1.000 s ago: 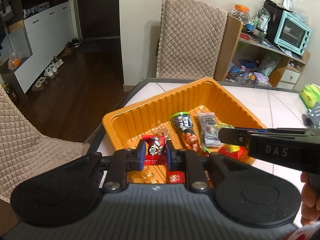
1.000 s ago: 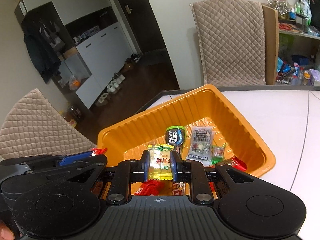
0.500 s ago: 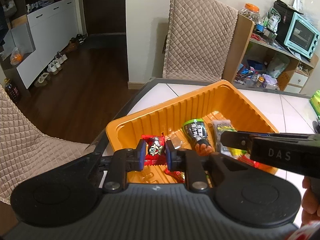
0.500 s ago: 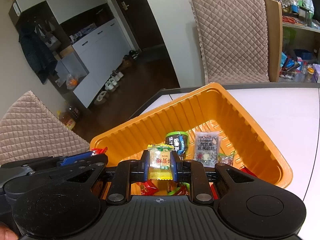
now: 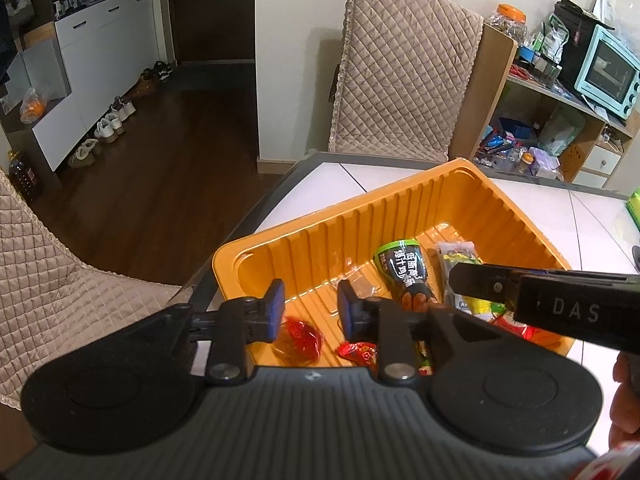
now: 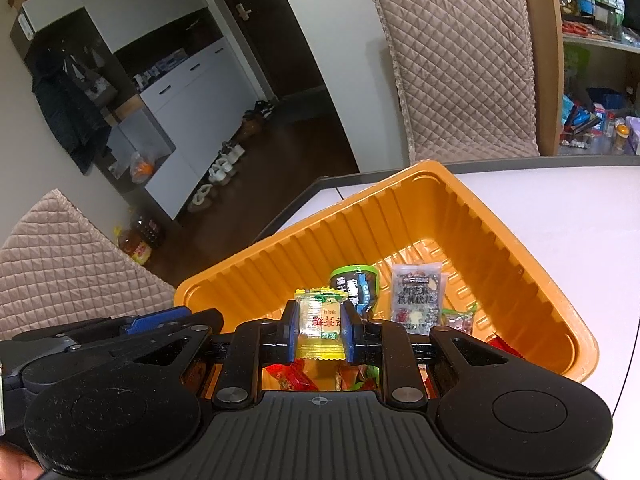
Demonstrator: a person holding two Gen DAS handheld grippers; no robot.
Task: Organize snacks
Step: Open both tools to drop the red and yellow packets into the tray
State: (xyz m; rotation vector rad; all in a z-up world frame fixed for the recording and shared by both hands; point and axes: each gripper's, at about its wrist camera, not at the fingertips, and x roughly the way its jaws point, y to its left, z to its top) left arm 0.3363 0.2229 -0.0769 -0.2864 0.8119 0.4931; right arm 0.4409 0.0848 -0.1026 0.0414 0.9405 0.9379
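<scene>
Several snacks already lie in the orange tray (image 5: 472,204) on the table (image 6: 560,216). The left gripper (image 5: 310,304) is opening above the tray's near corner, nothing between its jaws; a red packet (image 5: 298,338) lies just below. The right gripper (image 6: 320,330) clamps a yellow packet (image 6: 320,320) over the tray; it is not yet released.

Red snack (image 5: 301,338) motion-blurred; wrappers (image 6: 356,376) half hidden behind right tool (image 6: 320,330)

Both wrist cameras are looking steeply down, close over the shared orange tray (image 5: 360,216) (image 6: 404,200), its far corner pointing toward one o'clock.
</scene>
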